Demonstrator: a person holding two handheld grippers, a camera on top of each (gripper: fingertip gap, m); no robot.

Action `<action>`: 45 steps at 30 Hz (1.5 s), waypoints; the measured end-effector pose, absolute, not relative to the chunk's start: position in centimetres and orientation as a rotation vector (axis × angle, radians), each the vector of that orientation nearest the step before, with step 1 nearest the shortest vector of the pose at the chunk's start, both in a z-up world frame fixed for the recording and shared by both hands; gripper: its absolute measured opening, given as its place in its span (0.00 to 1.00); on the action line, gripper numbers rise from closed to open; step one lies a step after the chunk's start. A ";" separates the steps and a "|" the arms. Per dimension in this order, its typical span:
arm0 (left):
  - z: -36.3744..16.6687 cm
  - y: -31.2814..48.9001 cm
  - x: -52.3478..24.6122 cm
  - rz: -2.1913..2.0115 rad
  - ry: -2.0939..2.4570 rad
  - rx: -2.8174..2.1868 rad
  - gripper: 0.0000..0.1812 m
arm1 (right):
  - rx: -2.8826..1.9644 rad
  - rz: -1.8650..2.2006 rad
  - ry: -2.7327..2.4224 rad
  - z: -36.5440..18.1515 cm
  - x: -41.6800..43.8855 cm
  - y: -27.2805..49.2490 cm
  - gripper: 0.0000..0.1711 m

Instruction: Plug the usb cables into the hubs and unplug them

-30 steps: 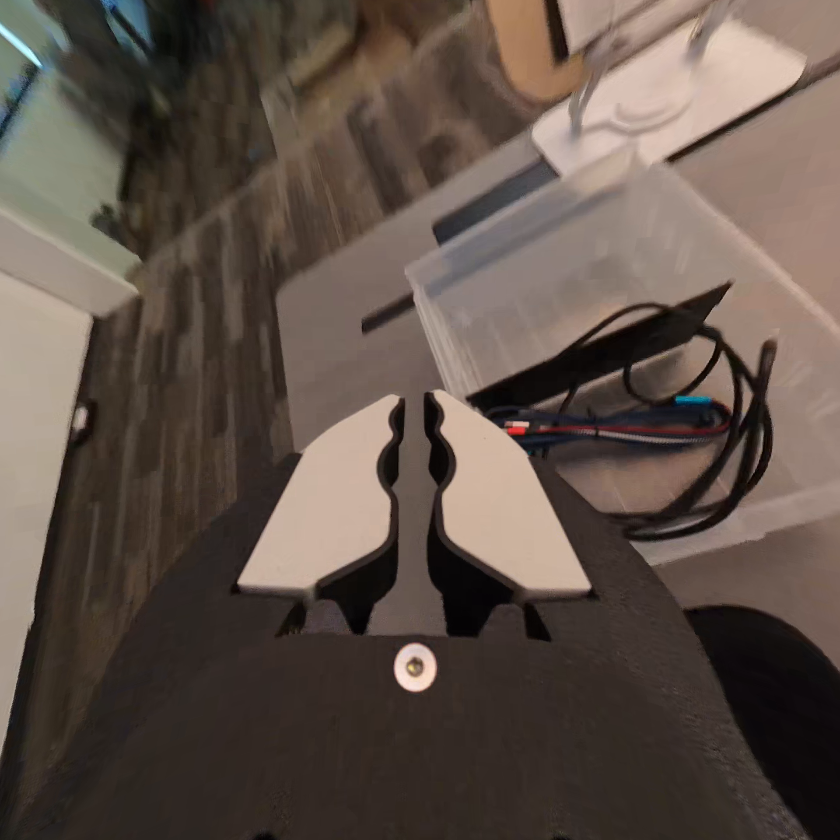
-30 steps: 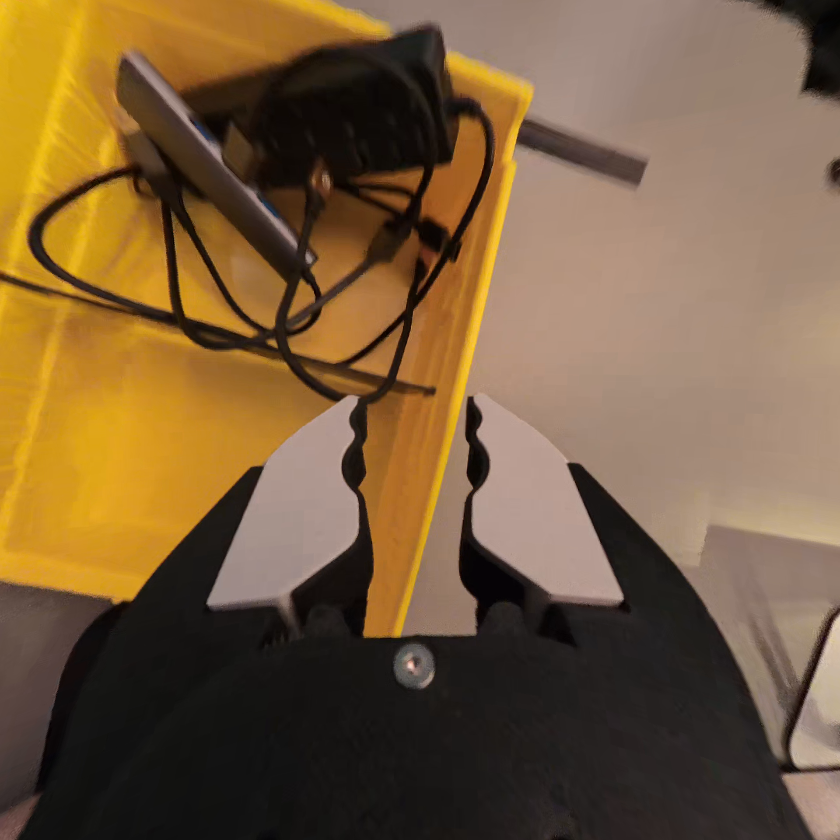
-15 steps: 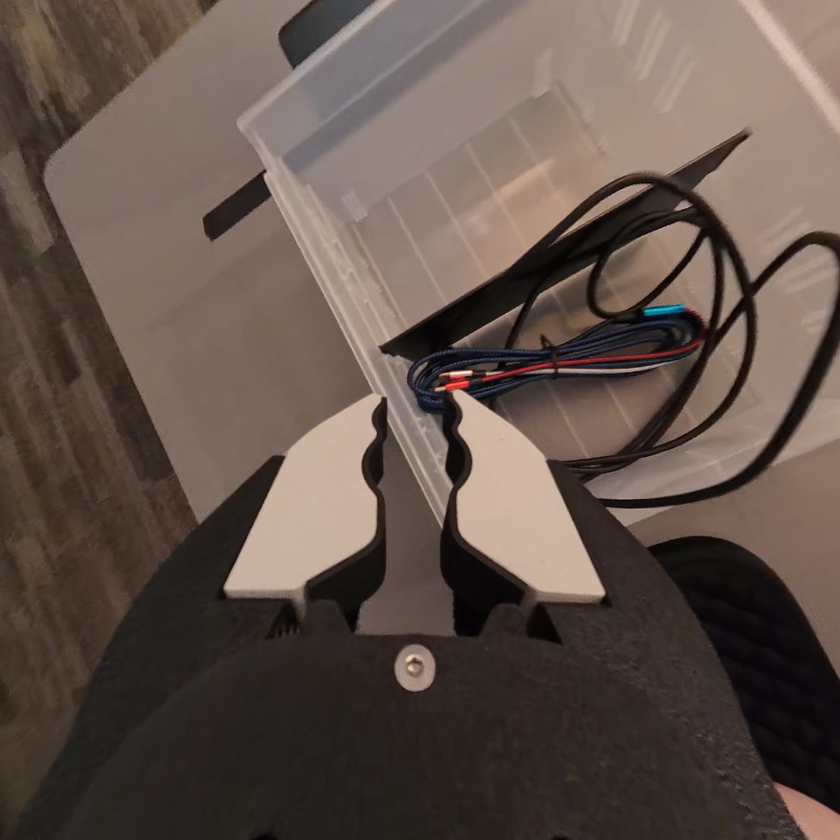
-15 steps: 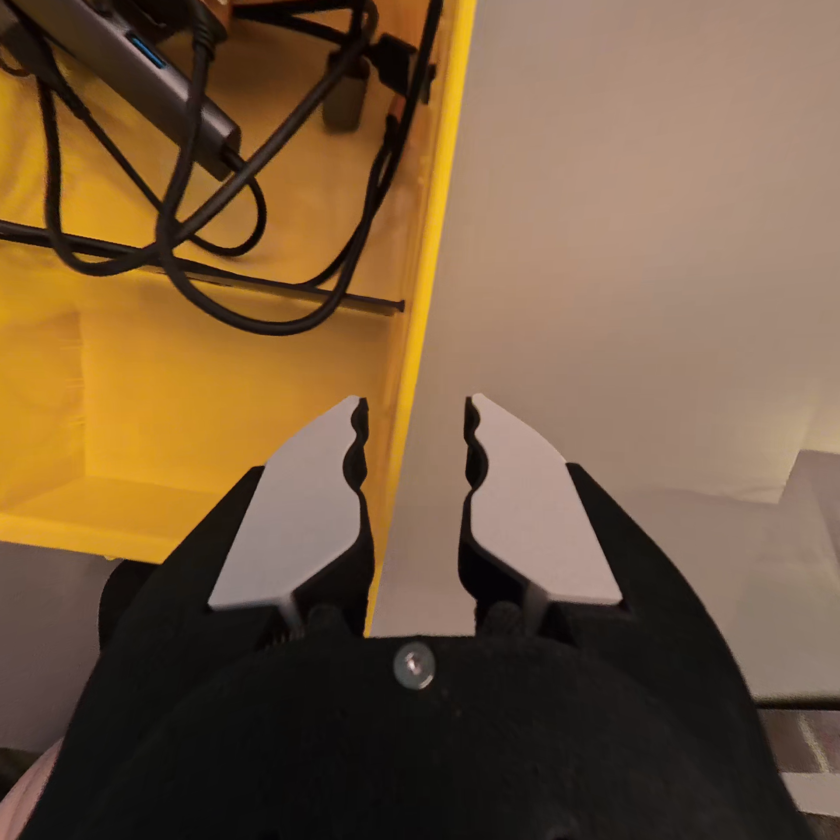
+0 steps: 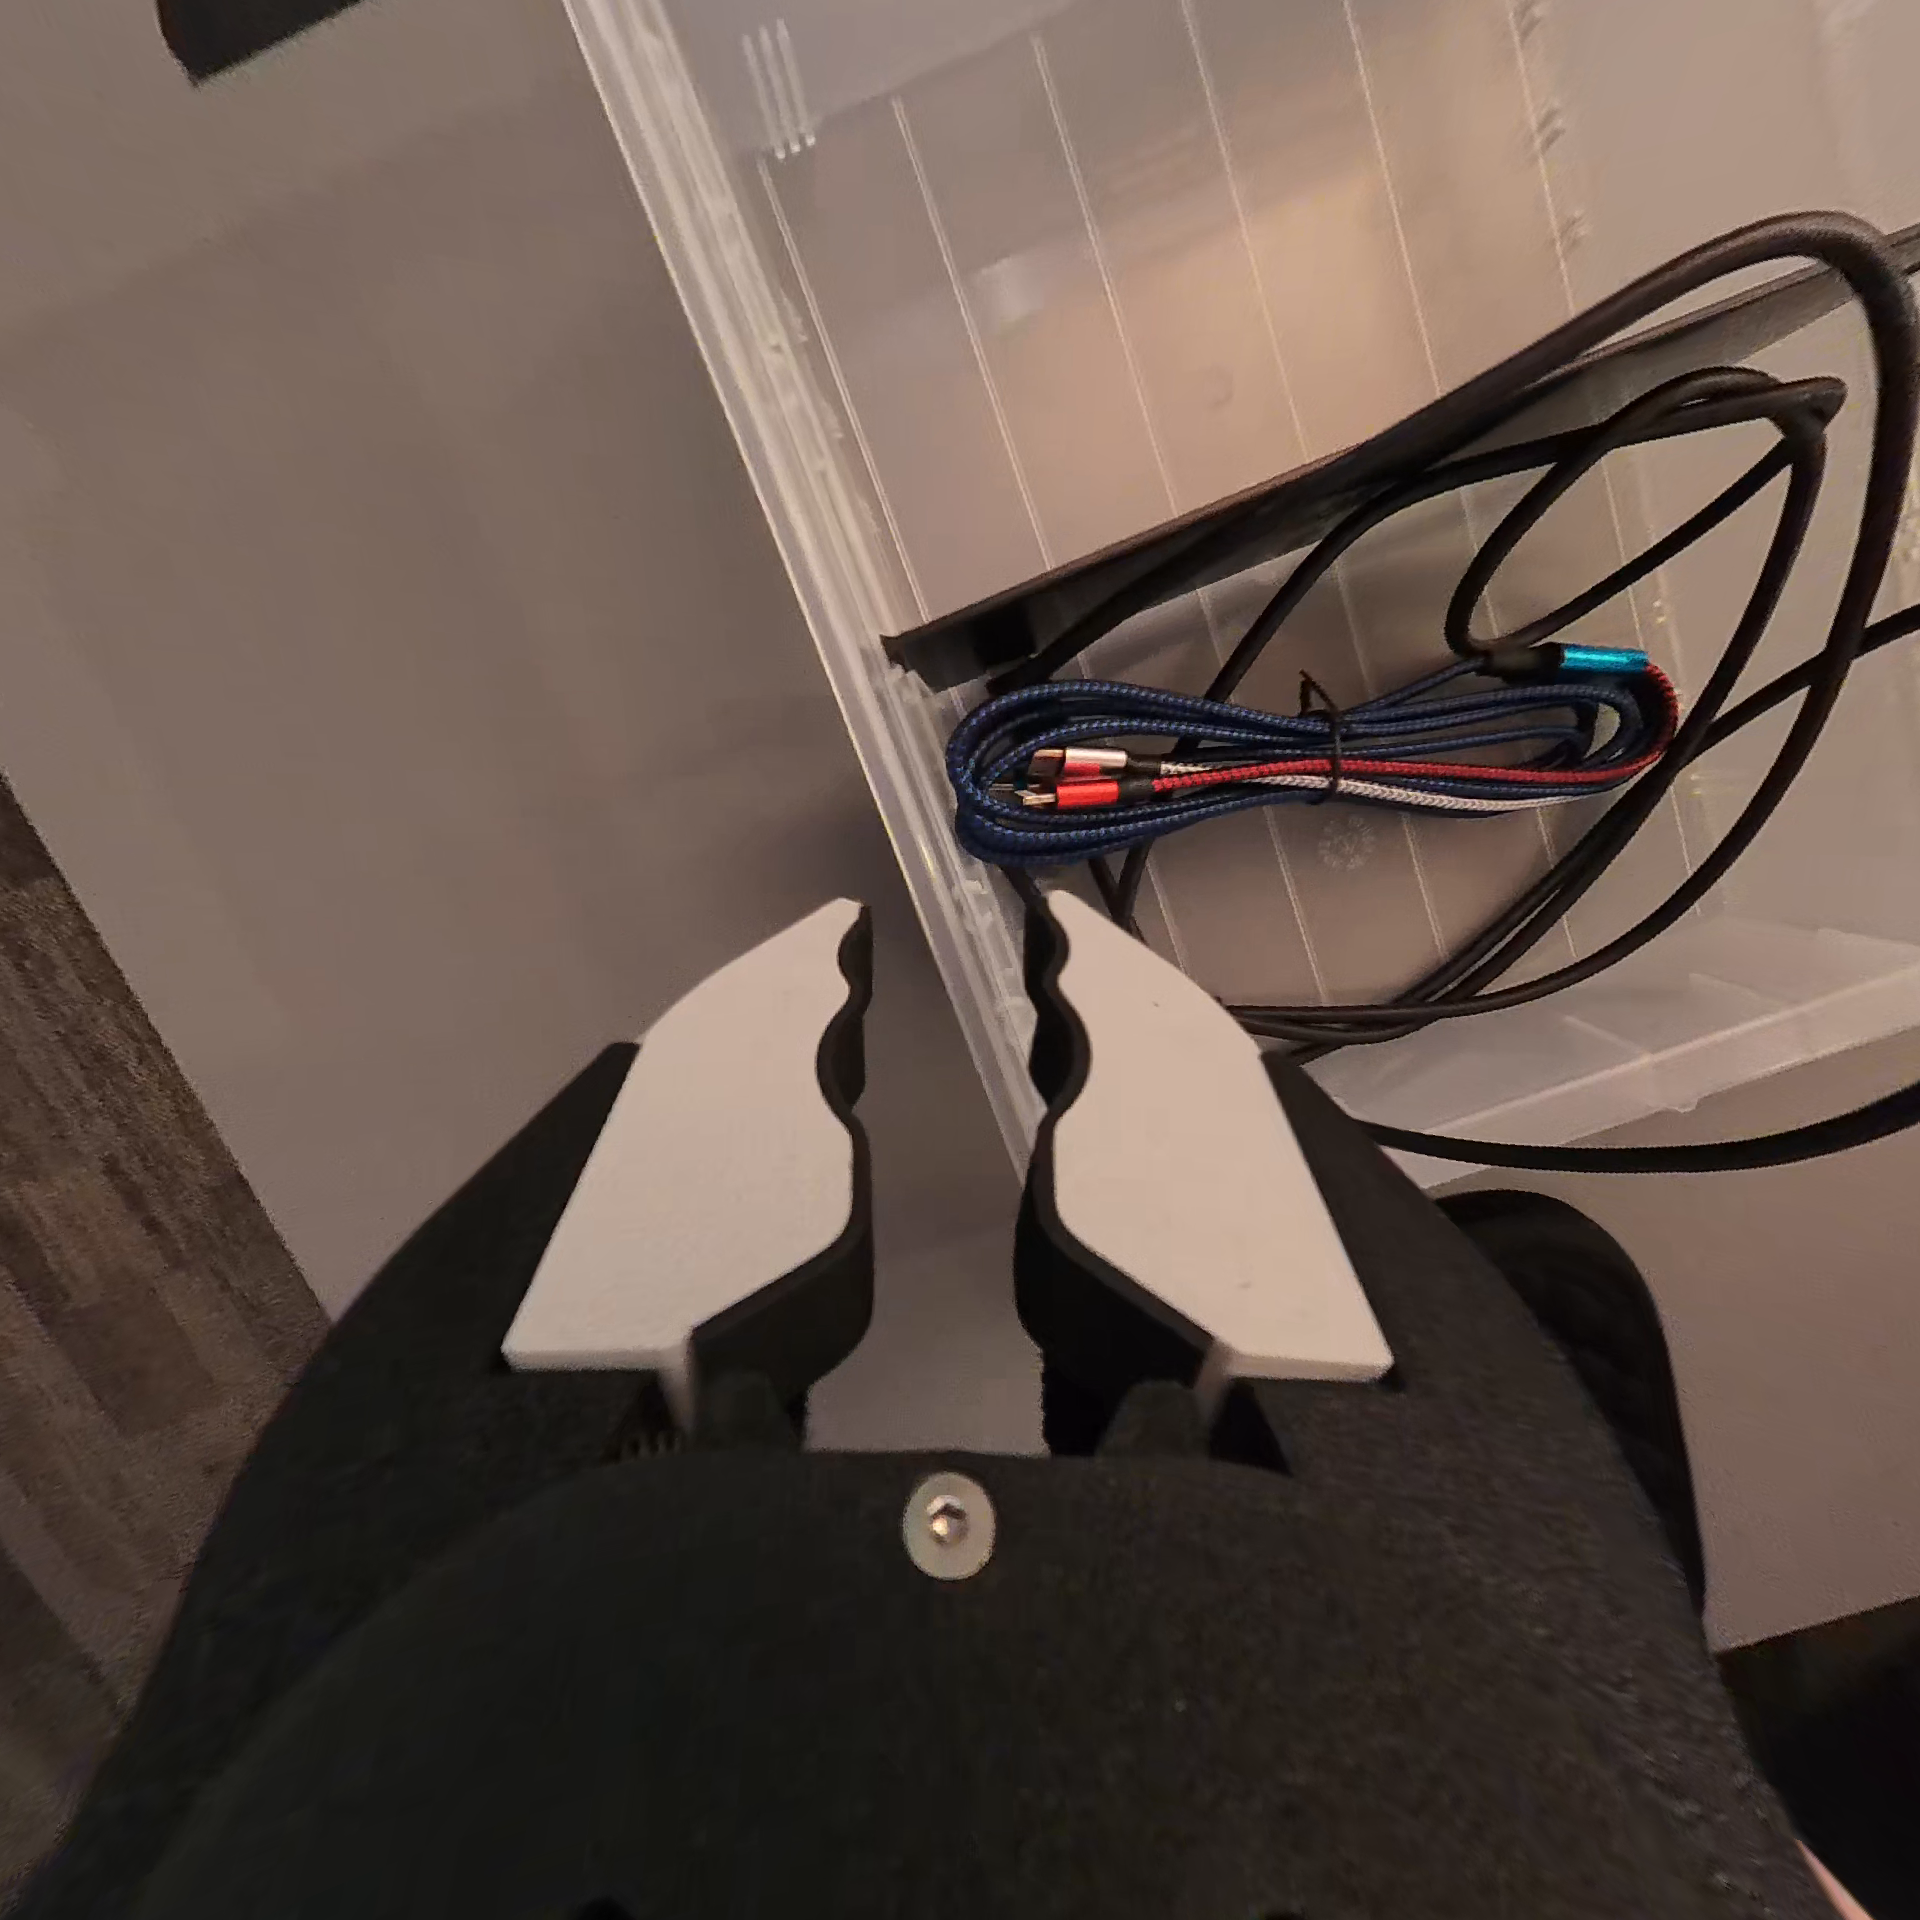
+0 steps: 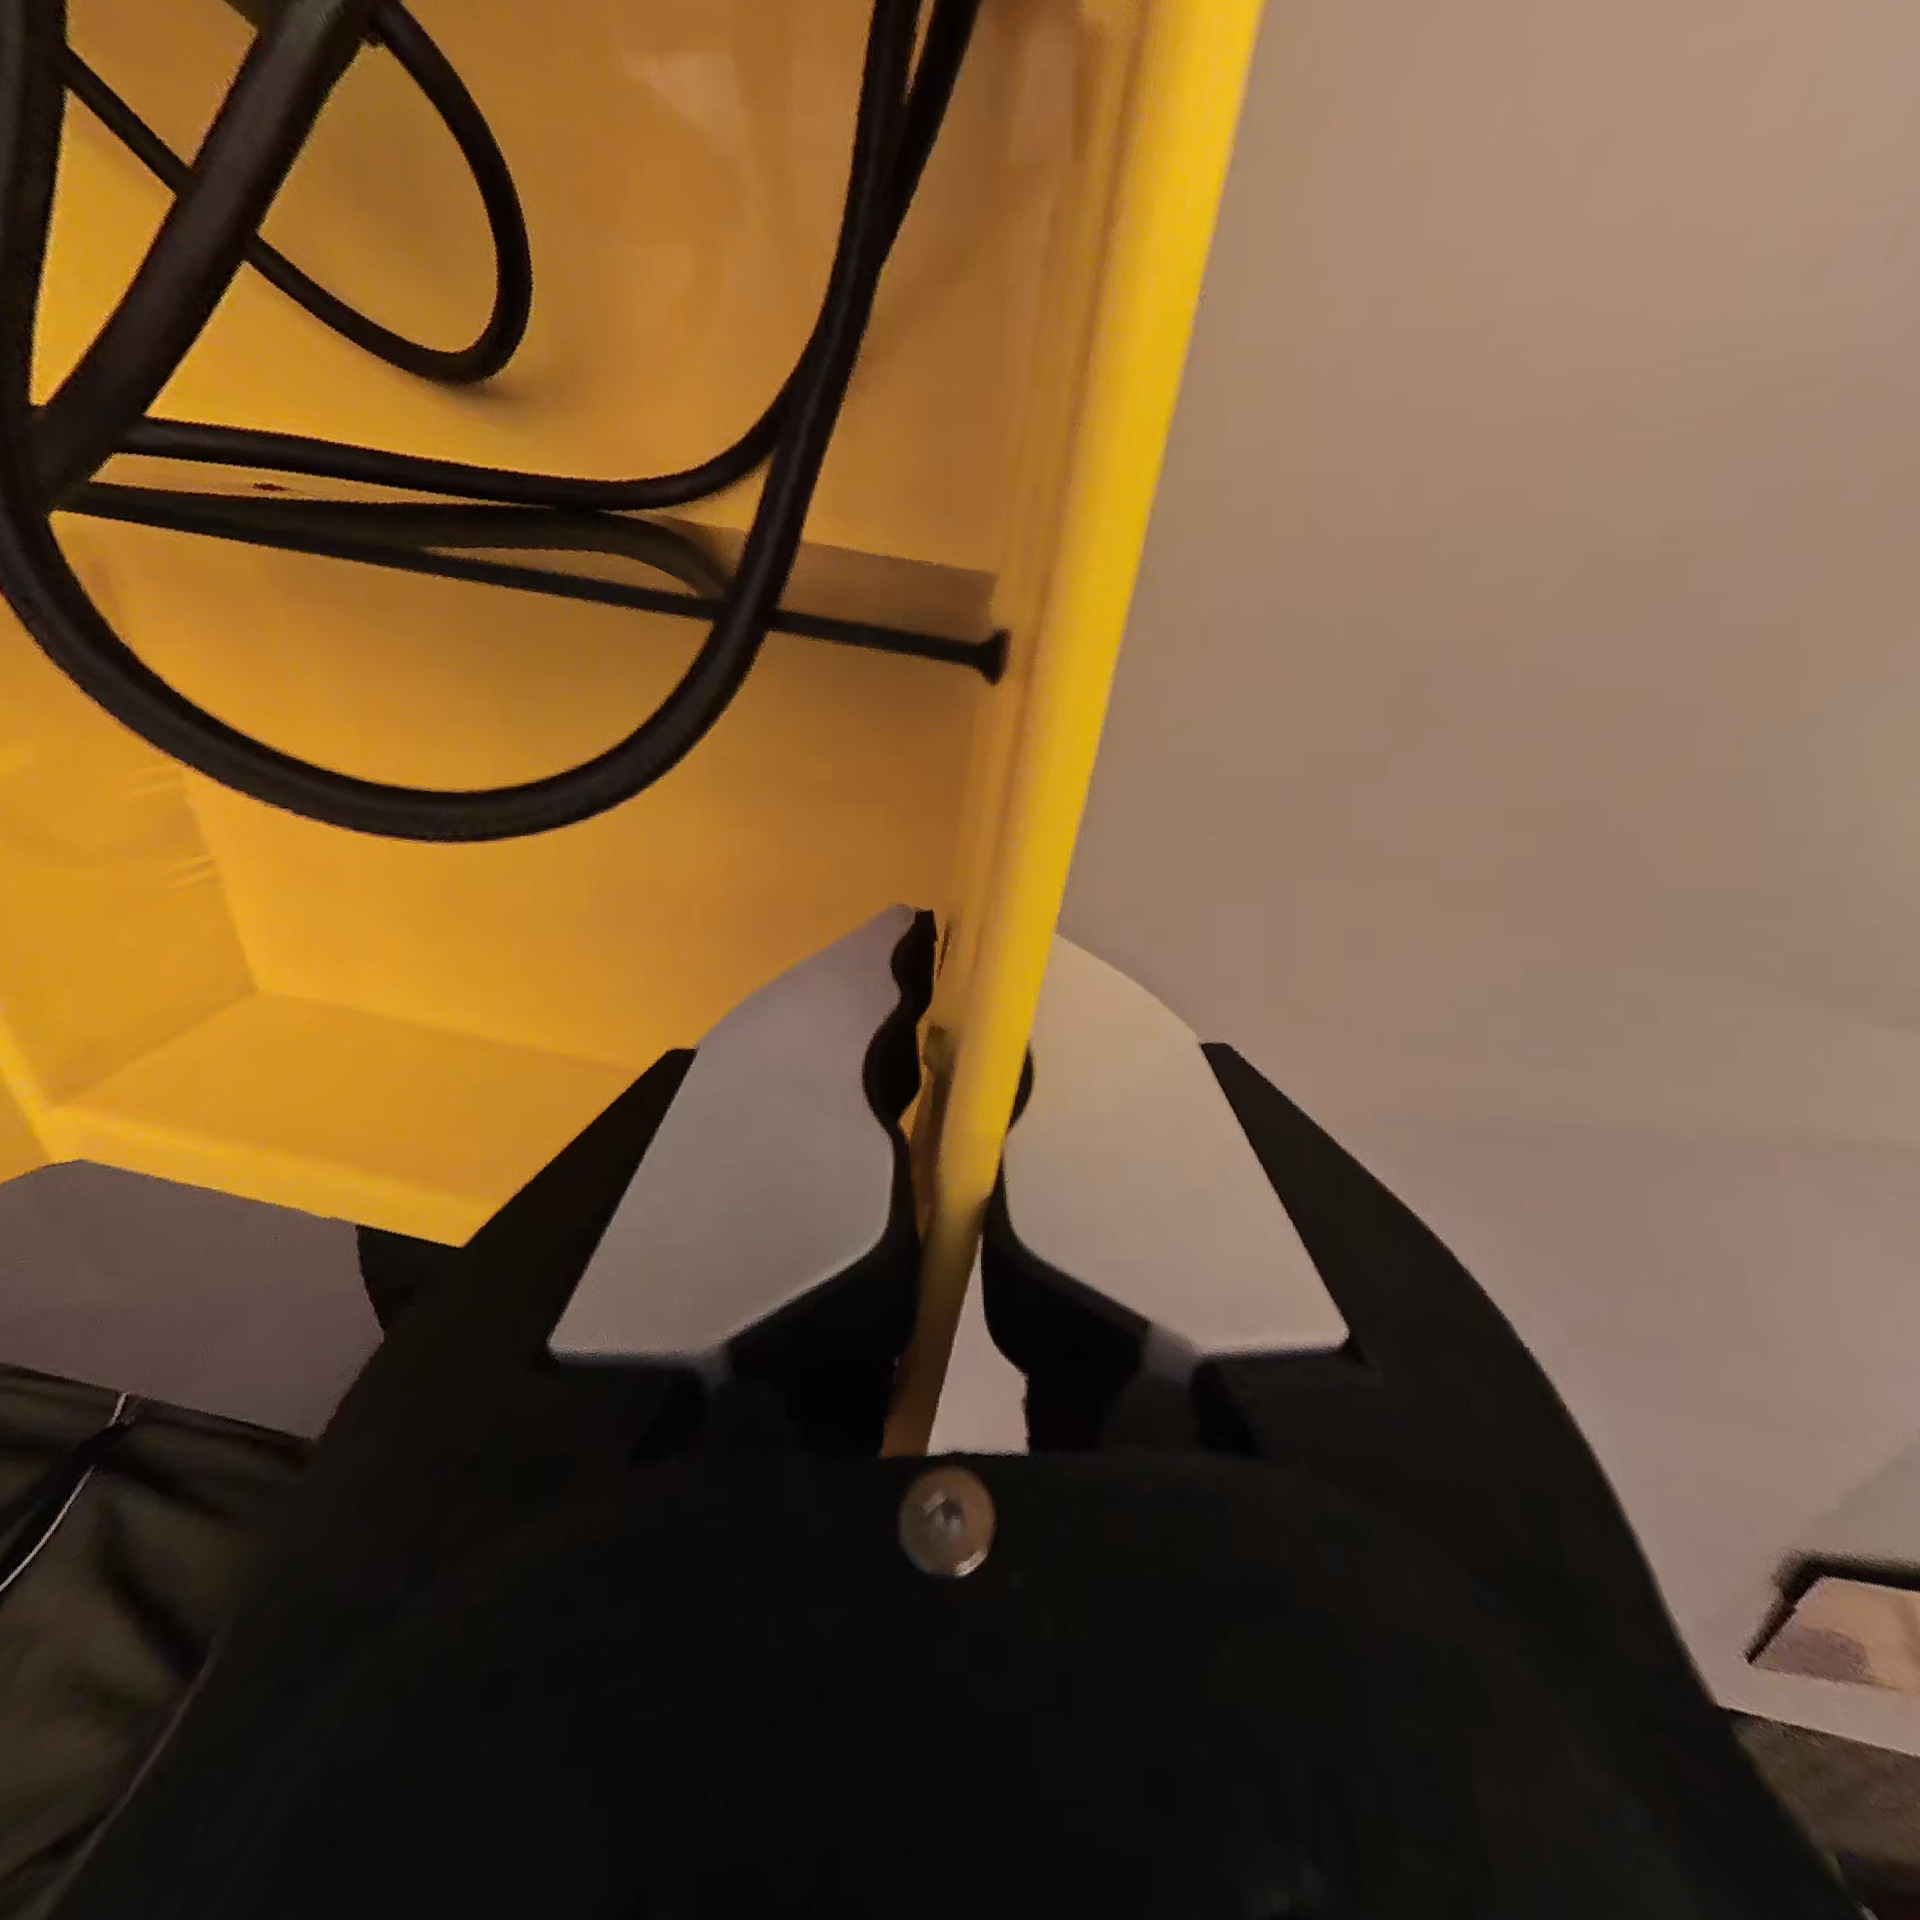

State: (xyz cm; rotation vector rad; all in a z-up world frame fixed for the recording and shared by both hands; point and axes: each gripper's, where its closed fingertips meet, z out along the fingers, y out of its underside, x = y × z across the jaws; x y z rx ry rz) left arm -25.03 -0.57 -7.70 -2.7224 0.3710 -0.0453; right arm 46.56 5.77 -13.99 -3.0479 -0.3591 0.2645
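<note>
In the left wrist view, a clear plastic bin [image 5: 831, 468] holds a tied bundle of blue, red and white braided USB cables [image 5: 1299, 769] and loose black cables [image 5: 1558, 935]. My left gripper [image 5: 951, 914] is open, with one finger on each side of the bin's near-left wall. In the right wrist view, a yellow bin [image 6: 1132, 416] holds looped black cables [image 6: 416, 800]. My right gripper [image 6: 987, 935] is shut on the yellow bin's right wall near its front corner. No hub is in view.
Both bins stand on a grey table [image 5: 364, 520], which also shows in the right wrist view [image 6: 1507, 727]. A dark slot [image 5: 239, 42] is in the table at the far left. Wood-look floor [image 5: 104, 1143] lies past the left edge. A cutout [image 6: 1839, 1642] is at the lower right. Some 70 centimetres of space lies between my two pairs of fingers.
Both grippers moved down and forward onto the bin walls. The left one opened and now straddles the clear bin's wall. The right one closed on the yellow bin's wall.
</note>
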 end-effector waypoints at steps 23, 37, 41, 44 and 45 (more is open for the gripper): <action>-11.0 0.1 -24.8 0.091 0.446 -2.866 0.13 | -3.023 0.203 -0.606 -13.9 42.7 7.8 0.06; -11.2 0.7 -20.0 0.301 0.594 -2.889 0.15 | -3.174 0.049 -0.844 -13.6 34.9 5.9 0.14; -11.2 -0.5 -19.1 0.361 0.576 -2.944 0.17 | -3.184 0.027 -0.874 -13.5 32.2 5.4 0.15; -11.3 -1.3 -18.8 0.435 0.581 -2.974 0.20 | -3.189 -0.011 -0.892 -13.5 30.5 5.0 0.17; -11.3 -1.4 -18.7 0.465 0.589 -2.980 0.21 | -3.186 -0.033 -0.905 -13.5 30.1 4.9 0.18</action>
